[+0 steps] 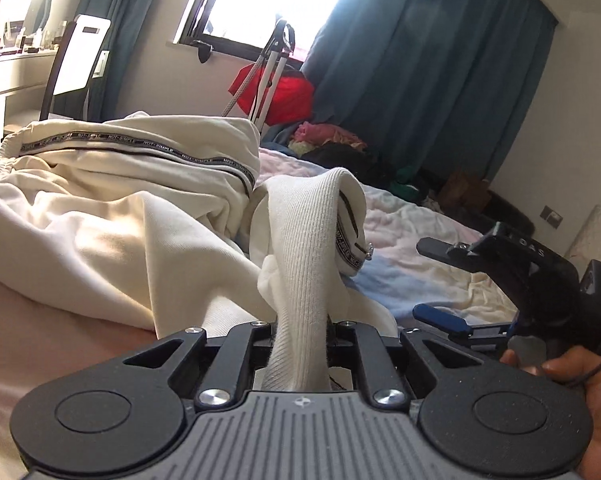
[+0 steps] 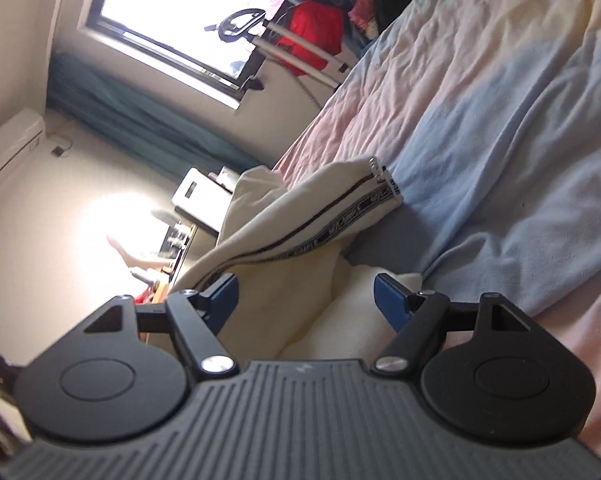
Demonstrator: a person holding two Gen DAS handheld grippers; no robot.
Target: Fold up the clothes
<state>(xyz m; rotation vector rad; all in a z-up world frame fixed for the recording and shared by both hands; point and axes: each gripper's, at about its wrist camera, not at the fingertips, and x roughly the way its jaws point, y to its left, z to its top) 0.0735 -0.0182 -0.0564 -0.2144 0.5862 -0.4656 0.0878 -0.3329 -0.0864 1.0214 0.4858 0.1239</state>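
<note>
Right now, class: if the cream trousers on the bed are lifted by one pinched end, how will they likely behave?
Probably floppy: the cream trousers lie in soft folds, and the end in the left gripper droops over. Likely to drag, since most of the cloth rests on the bed. The ribbed fabric looks grippy, so slipping seems unlikely.

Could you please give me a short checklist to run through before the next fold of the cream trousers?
1. Left gripper clamped on the cream trousers: ok.
2. Right gripper open, fabric between its fingers, pads not pressing: ok.
3. Trousers laid flat: not ok, bunched.
4. Taped side seam straight: not ok, it curves.
5. Bedsheet free beside the trousers: ok.
6. Second leg's position: cannot tell.
</note>
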